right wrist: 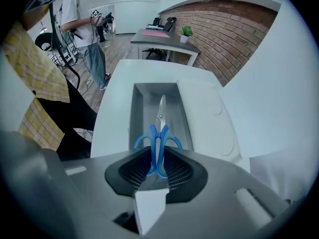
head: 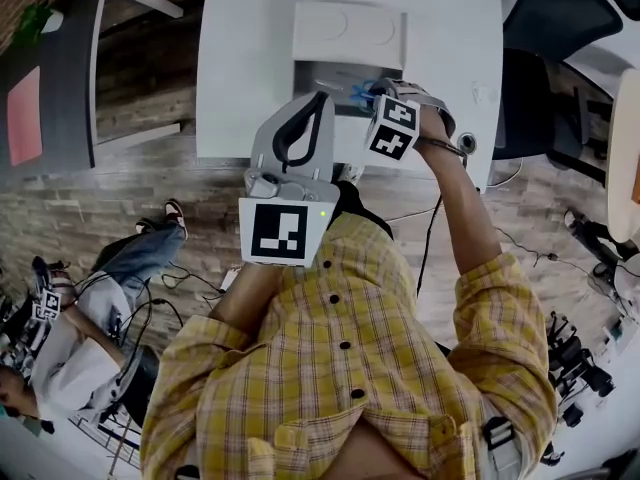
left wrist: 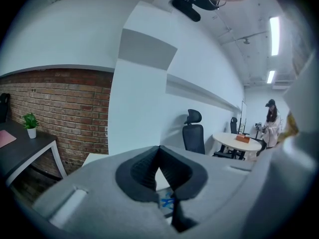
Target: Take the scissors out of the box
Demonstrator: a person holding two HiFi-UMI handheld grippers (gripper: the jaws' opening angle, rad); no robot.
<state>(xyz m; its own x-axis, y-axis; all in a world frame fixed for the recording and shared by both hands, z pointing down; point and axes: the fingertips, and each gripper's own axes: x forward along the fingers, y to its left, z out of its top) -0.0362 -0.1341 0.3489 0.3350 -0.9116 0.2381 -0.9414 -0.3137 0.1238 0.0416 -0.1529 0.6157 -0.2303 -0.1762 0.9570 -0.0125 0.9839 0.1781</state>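
1. Scissors (head: 362,93) with blue handles show in the head view over the near edge of the open box (head: 330,73). They sit in the right gripper (head: 378,96), which points steeply down at the box. The box's lid (head: 350,33) lies flat on its far side, on the white table (head: 250,68). The left gripper (head: 320,100) hangs just before the box's near edge, toward its left end, with its jaws together.
2. In the left gripper view, the left gripper (left wrist: 159,151) has its jaws touching at the tips, with nothing between them. It points nearly level, above the box.
3. In the right gripper view, the right gripper (right wrist: 158,158) is clamped on the blue handles of the scissors (right wrist: 159,133), its jaws only partly apart. The closed blades point away over the grey inside of the box (right wrist: 174,98), along its length. Whether the tip touches the box floor cannot be told.
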